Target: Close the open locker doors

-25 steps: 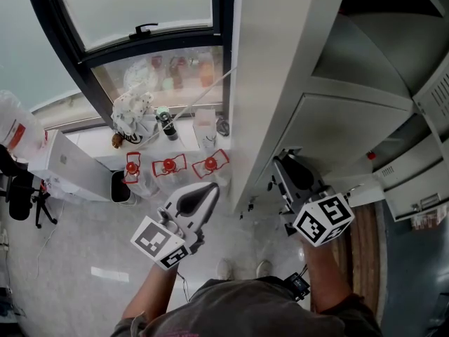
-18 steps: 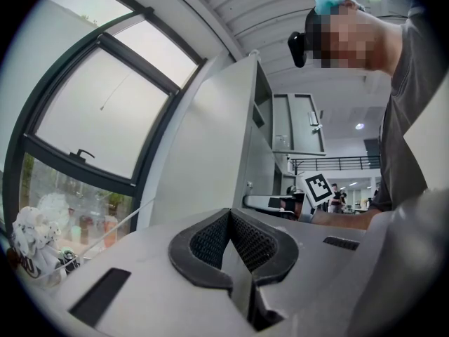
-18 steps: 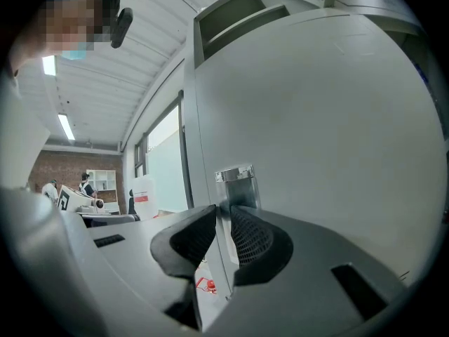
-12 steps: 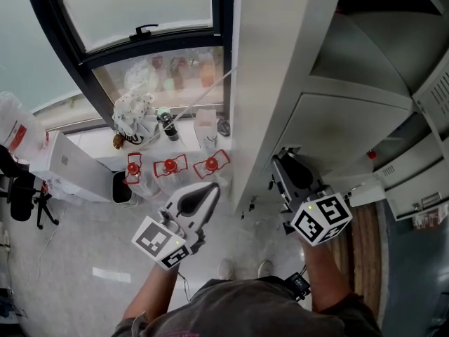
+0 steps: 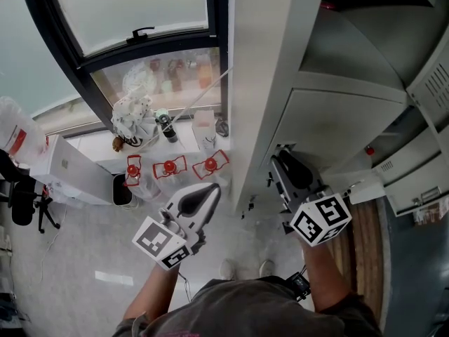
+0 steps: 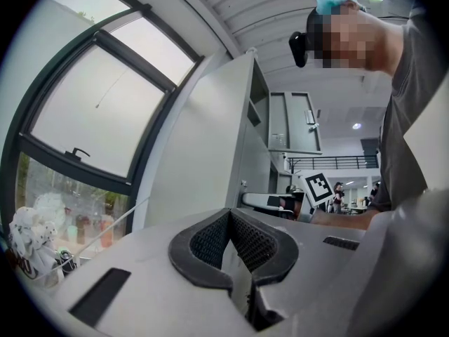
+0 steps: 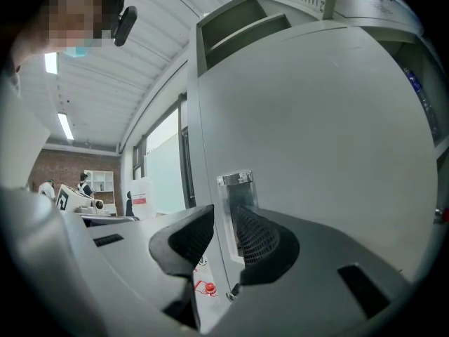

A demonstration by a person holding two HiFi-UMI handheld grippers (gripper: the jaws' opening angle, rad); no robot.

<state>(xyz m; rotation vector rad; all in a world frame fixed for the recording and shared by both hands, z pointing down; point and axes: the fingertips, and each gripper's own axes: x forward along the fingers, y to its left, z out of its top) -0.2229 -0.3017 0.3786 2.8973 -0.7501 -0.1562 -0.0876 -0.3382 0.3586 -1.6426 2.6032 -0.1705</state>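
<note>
A grey locker door (image 5: 344,132) stands open in front of me, with more open doors (image 5: 421,177) to its right. My right gripper (image 5: 279,161) is at this door's free edge. In the right gripper view the door (image 7: 323,132) fills the picture. Its metal latch plate (image 7: 236,180) sits between the pads of the right gripper (image 7: 223,220), which is shut on the door's edge. My left gripper (image 5: 210,188) hangs left of the locker cabinet's side wall (image 5: 270,62). The left gripper (image 6: 229,220) is shut and holds nothing.
Left of the lockers are a dark-framed window (image 5: 147,30) and a sill with bottles and a white bag (image 5: 133,111). On the floor below stand three red-capped bottles (image 5: 169,166), a black bin (image 5: 121,188) and a white box (image 5: 63,161). My shoes (image 5: 242,267) are near the cabinet's foot.
Both grippers stay where they were; only the head view has shifted slightly.
</note>
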